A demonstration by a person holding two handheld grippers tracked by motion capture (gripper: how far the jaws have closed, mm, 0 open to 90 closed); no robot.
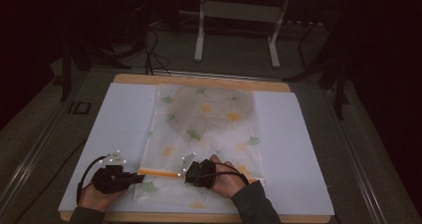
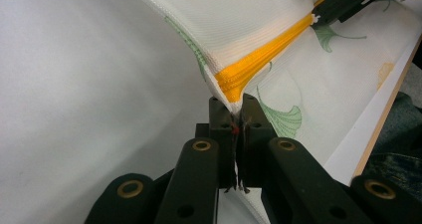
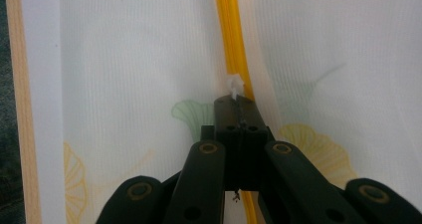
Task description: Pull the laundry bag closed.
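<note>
The left tongs [image 2: 238, 115] pinch the mesh bag's [image 1: 209, 119] corner at its orange zipper [image 2: 259, 59]; the right tongs [image 3: 238, 103] clamp the white zipper pull [image 3: 235, 84]; the bag lies mid-table [image 1: 298, 149], zipper toward the near edge.

The high view is dim, and its corners and upper part fall off into near black; only the white sheet [image 1: 298, 149] at the centre is lit, softly and without hard shadows. Both gripper views are bright and evenly lit, with the black jaws at the bottom slightly blurred.
</note>
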